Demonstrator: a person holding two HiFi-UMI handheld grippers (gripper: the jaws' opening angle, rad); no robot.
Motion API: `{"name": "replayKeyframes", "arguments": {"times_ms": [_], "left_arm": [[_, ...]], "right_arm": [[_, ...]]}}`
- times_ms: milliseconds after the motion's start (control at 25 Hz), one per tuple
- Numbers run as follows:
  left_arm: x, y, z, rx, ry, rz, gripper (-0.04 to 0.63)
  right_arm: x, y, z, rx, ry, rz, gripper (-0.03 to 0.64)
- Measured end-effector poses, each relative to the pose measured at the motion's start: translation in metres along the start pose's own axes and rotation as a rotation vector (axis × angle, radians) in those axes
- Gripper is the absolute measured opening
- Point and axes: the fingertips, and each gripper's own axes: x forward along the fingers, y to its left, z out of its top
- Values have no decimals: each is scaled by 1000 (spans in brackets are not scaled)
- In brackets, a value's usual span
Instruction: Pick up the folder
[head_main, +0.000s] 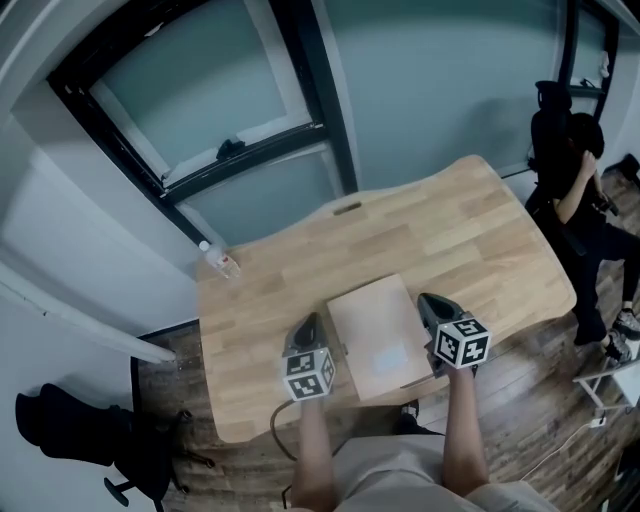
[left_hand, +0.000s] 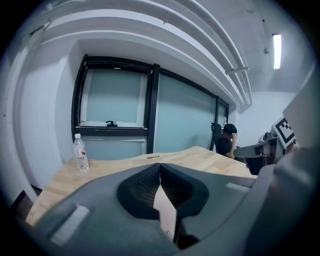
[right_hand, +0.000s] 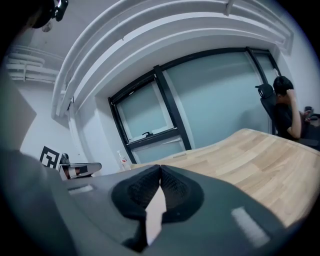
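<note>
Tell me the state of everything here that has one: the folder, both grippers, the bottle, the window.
Folder: closed, flat, pinched at its left and right edges.
Left gripper: shut on the folder.
Right gripper: shut on the folder.
Water bottle: upright, capped, on the table near its far corner.
Window: looks shut.

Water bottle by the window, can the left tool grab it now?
Probably not: the left tool is shut on the folder, and the water bottle stands at the far corner of the table.
</note>
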Motion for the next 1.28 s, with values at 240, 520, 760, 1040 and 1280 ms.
{"name": "replayKeyframes", "arguments": {"times_ms": [240,520,760,1040,1280], "left_arm": [[8,-6,-8,-45,1,63,8],[-3,3,-48,-120,57,157,8],[-9,13,-80,-253,88,189,8],[-14,1,-109,-261,128,182,8],[-2,-17,-147,-388,159,94,8]], "right_arm": [[23,-17,1,-49,1,32,2],[39,-27,-24,0,62,112,2],[51,-32,-37,37,93,133,2],[51,-33,-56,114,127,148,2],[51,-26,-94,237,309,256,2]]}}
